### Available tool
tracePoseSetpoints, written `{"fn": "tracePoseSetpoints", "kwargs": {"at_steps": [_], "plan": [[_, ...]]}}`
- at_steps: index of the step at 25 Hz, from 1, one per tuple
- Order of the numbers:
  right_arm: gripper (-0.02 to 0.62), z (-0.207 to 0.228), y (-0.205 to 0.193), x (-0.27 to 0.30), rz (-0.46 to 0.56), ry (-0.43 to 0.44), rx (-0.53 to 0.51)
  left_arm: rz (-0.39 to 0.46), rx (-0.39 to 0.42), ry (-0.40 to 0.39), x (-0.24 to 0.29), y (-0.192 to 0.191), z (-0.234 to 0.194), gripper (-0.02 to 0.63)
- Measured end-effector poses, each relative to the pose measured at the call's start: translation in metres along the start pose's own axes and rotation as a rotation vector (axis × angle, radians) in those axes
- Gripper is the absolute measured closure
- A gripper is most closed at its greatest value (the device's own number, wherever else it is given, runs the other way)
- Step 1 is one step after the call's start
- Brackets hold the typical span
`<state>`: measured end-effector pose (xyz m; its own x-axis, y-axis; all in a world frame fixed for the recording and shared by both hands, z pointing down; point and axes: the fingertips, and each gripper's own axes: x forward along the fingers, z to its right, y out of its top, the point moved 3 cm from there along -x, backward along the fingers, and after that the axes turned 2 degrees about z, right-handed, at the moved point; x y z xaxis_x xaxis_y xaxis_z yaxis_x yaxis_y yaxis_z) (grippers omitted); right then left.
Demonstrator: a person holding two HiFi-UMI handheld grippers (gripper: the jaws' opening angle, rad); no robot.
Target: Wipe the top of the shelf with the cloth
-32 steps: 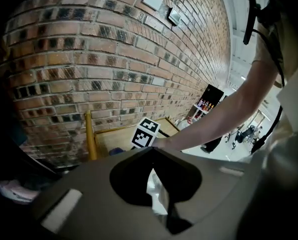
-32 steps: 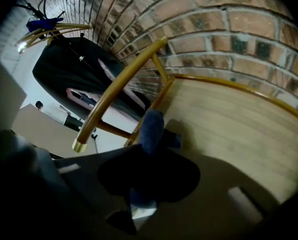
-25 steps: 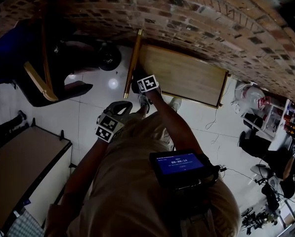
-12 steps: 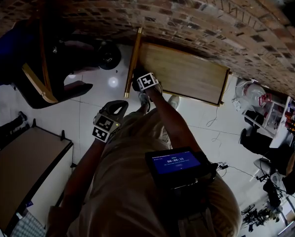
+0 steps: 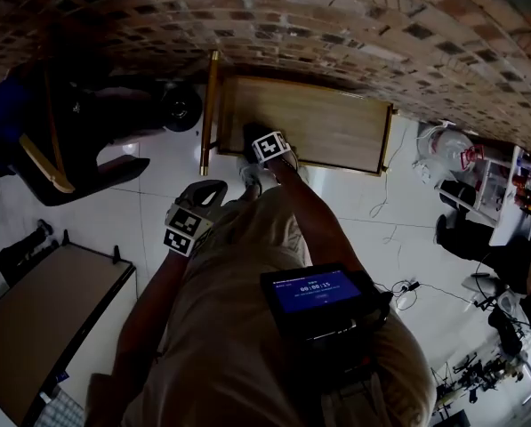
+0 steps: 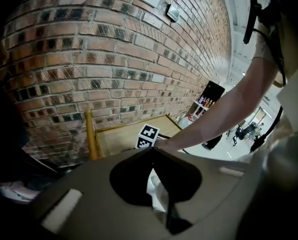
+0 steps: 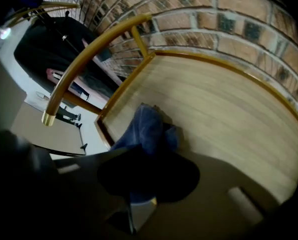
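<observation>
The shelf top (image 5: 318,123) is a light wooden panel with a golden rim, set against a brick wall. My right gripper (image 5: 254,142) is over its near left part, shut on a blue cloth (image 7: 148,129) that lies crumpled on the wood (image 7: 223,114) near the left corner. The cloth (image 5: 251,135) shows only as a dark patch in the head view. My left gripper (image 5: 213,190) hangs lower and nearer, over the white floor, with its jaws closed together and nothing between them. From the left gripper view the shelf (image 6: 124,136) and the right gripper's marker cube (image 6: 148,135) lie ahead.
A golden rail (image 7: 84,59) rises at the shelf's left end. A brick wall (image 5: 336,34) backs the shelf. Left of it stands a dark chair or scooter (image 5: 78,140). A wooden table (image 5: 43,301) sits at lower left. Cluttered racks and cables (image 5: 496,194) fill the right.
The view has shifted so the shelf sits more centred. My right gripper with the cloth has slid slightly along the shelf's near left part. The left gripper has barely moved.
</observation>
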<state>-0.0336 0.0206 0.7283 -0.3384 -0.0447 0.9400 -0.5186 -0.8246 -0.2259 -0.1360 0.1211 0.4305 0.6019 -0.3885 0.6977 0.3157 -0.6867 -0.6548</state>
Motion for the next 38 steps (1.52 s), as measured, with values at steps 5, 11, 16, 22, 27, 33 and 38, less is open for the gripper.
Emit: {"fn": "tracePoseSetpoints", "kwargs": {"at_steps": [5, 11, 16, 22, 27, 33, 38], "plan": [[0.520, 0.044, -0.027, -0.013, 0.057, 0.025, 0.030, -0.008, 0.032, -0.016, 0.020, 0.017, 0.030, 0.603], [0.520, 0.109, -0.072, -0.043, 0.044, -0.030, 0.085, -0.020, 0.070, -0.036, 0.046, 0.043, 0.063, 0.604], [0.520, 0.158, -0.110, -0.061, 0.036, -0.075, 0.115, -0.026, 0.099, -0.048, 0.067, 0.064, 0.087, 0.604], [0.520, 0.211, -0.154, -0.085, -0.010, -0.145, 0.139, -0.032, 0.126, -0.054, 0.089, 0.087, 0.113, 0.603], [0.520, 0.248, -0.183, -0.099, -0.044, -0.208, 0.119, -0.031, 0.136, -0.051, 0.101, 0.100, 0.132, 0.603], [0.520, 0.278, -0.216, -0.112, -0.141, -0.299, 0.049, -0.033, 0.141, -0.040, 0.105, 0.106, 0.149, 0.603], [0.520, 0.295, -0.233, -0.120, -0.208, -0.360, -0.002, -0.036, 0.137, -0.024, 0.103, 0.106, 0.155, 0.603]]}}
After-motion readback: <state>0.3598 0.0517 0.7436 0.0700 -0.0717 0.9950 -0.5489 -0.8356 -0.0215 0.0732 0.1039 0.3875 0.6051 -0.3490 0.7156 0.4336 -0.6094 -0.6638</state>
